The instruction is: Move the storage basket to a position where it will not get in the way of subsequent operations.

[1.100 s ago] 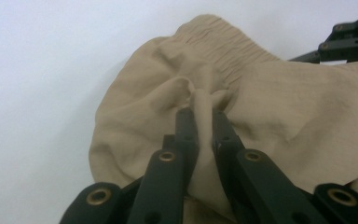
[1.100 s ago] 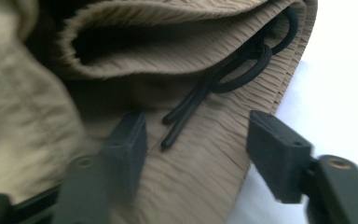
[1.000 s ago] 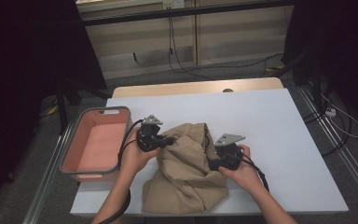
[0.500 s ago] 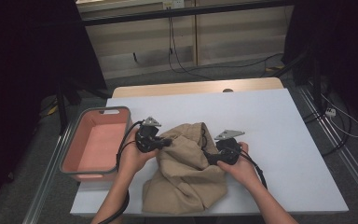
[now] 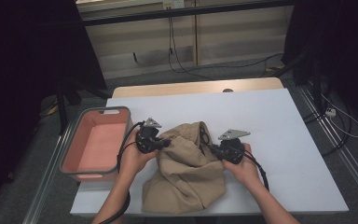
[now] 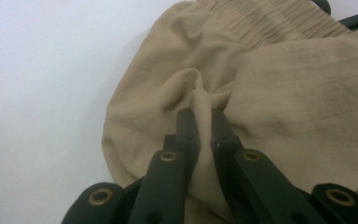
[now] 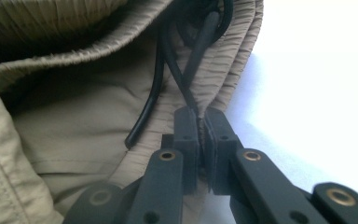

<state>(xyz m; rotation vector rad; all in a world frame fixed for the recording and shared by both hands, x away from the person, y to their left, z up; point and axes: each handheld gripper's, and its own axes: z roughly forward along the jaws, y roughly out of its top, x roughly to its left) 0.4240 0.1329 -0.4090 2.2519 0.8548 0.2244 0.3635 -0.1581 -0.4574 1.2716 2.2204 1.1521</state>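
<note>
We see a tan garment (image 5: 186,172) lying crumpled on the white table (image 5: 279,140), towards the near edge and a little left of the middle, its gathered elastic waistband (image 5: 204,131) turned away from us and the rest of the cloth spreading down to the table's front edge. Our left gripper (image 5: 164,143) comes in from the left side of the heap, and in the left gripper view its jaws are pressed nearly together on a raised fold of cloth (image 6: 200,100), which stands up between them as a narrow ridge. Our right gripper (image 5: 213,150) meets the garment from the right, just below the waistband; its jaws have just been closing, and in the right gripper view they now pinch the ribbed edge of the waistband (image 7: 223,79) with a black drawcord (image 7: 161,88) running down into the nip, though we cannot tell whether the cord itself is caught or merely lies against the cloth there. Both grippers sit low on the garment, facing each other across its upper half, each with a hand behind it. To the left of the garment a pink bin (image 5: 77,151) with a grey rim rests at the table's left edge, close beside our left hand (image 5: 133,158) but apart from the cloth.
</note>
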